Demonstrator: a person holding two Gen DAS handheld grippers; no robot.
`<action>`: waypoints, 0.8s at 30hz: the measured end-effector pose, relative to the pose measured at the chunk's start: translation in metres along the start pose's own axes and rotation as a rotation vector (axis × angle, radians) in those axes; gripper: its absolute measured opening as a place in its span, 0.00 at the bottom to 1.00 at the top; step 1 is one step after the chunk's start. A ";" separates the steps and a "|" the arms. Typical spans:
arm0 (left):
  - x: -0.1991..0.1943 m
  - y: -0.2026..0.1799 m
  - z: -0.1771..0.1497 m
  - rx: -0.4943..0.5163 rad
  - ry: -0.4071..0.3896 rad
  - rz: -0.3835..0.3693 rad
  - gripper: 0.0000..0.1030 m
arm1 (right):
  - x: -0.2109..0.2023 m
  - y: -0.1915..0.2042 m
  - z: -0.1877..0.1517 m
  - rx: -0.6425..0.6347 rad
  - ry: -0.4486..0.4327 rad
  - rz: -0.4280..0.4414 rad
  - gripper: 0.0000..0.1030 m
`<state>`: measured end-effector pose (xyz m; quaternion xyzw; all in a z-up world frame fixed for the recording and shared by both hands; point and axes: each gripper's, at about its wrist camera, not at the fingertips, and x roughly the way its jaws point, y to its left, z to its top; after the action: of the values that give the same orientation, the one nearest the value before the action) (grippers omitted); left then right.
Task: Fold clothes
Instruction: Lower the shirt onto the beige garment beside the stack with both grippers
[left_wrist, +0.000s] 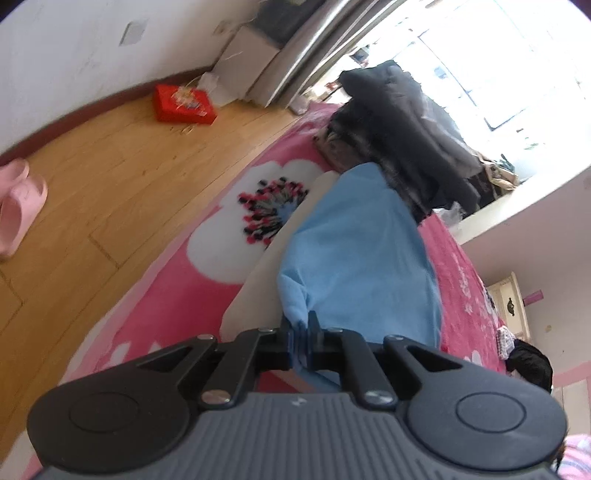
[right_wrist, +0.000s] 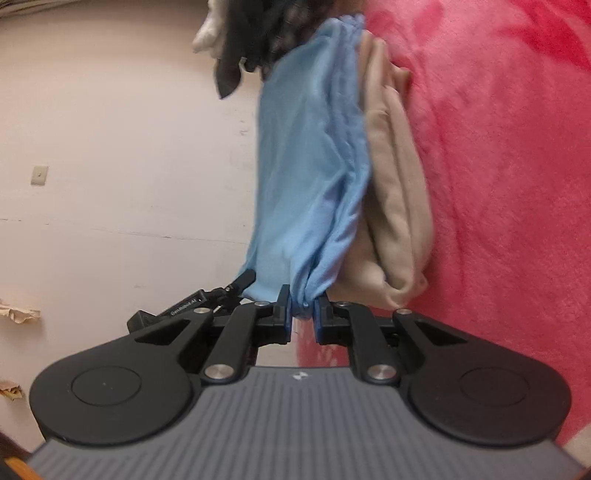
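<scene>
A light blue garment (left_wrist: 354, 254) lies stretched over a folded beige garment (left_wrist: 258, 280) on the pink bed blanket (left_wrist: 159, 317). My left gripper (left_wrist: 300, 328) is shut on one near corner of the blue garment. My right gripper (right_wrist: 302, 306) is shut on the other near corner of the blue garment (right_wrist: 306, 177), with the beige garment (right_wrist: 399, 192) right beside it. The left gripper (right_wrist: 243, 280) shows in the right wrist view at the blue cloth's edge. The far end of the blue garment reaches a dark pile.
A heap of dark clothes (left_wrist: 406, 125) sits at the far end of the bed by the window. A red box (left_wrist: 183, 103) and pink slippers (left_wrist: 18, 206) lie on the wooden floor (left_wrist: 92, 192) to the left. A wall (right_wrist: 110, 166) is beside the bed.
</scene>
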<state>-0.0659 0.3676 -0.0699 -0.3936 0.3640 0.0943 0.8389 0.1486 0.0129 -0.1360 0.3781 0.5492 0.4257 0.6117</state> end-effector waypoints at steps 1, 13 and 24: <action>-0.001 0.000 -0.001 0.006 0.000 -0.001 0.06 | -0.001 0.003 0.001 -0.010 -0.004 0.003 0.09; -0.013 0.005 -0.011 0.122 -0.027 0.092 0.34 | -0.012 -0.013 -0.024 -0.051 0.016 -0.141 0.23; 0.011 -0.064 -0.019 0.475 -0.099 0.138 0.37 | 0.003 0.099 -0.051 -0.817 -0.177 -0.308 0.24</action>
<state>-0.0395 0.3098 -0.0480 -0.1547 0.3606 0.0821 0.9161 0.0879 0.0499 -0.0505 0.0543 0.3315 0.4779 0.8116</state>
